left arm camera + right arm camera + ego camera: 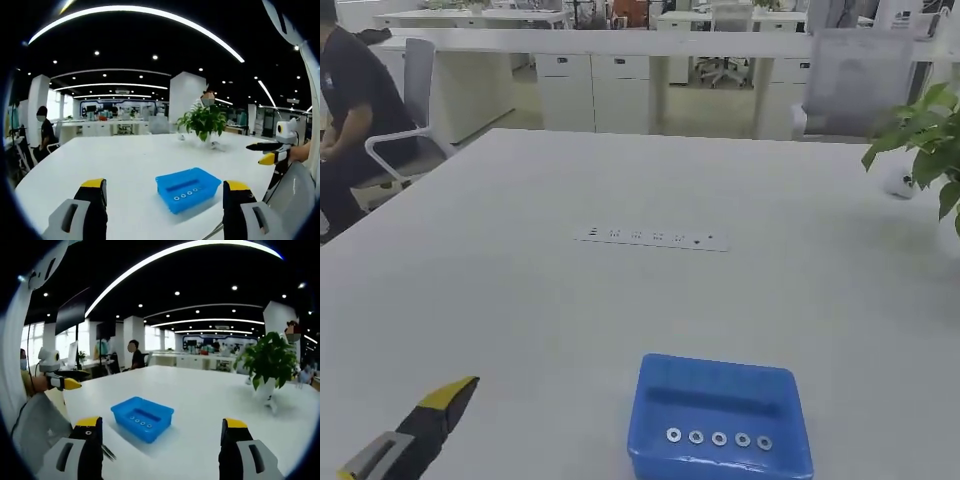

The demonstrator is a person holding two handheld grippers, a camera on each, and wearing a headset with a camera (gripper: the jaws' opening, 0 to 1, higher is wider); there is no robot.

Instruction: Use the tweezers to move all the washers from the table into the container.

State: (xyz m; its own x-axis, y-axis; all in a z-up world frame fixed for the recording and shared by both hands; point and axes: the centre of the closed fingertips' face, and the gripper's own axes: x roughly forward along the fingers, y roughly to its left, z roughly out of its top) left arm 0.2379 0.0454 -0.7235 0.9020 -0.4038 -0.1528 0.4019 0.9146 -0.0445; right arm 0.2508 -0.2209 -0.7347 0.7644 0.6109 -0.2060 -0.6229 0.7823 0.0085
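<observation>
step: likely a final check | washers (719, 438): five in a row inside blue container (715, 372) on table (520, 300) | left hand-held gripper (164, 185), right hand-held gripper (161, 422): both released, nothing held | tip: scan table for strays, avoid bumping container

This is looking like an open-plan office. Rows of long white desks (620, 42) are stretching across the room, with drawer units (592, 92) standing beneath them and swivel chairs (720, 62) sitting alongside. A person (350, 100) is sitting at the left. Curved light strips (135, 11) and spotlights (96, 52) are glowing on a dark ceiling, and white pillars (187, 95) are rising between the desk rows. A socket strip (655, 238) is lying flush in the big white table (520, 290), and a plant (925, 140) is standing on it. Shapes on a far desk are possibly monitors (73, 352), though the fisheye is blurring them.
</observation>
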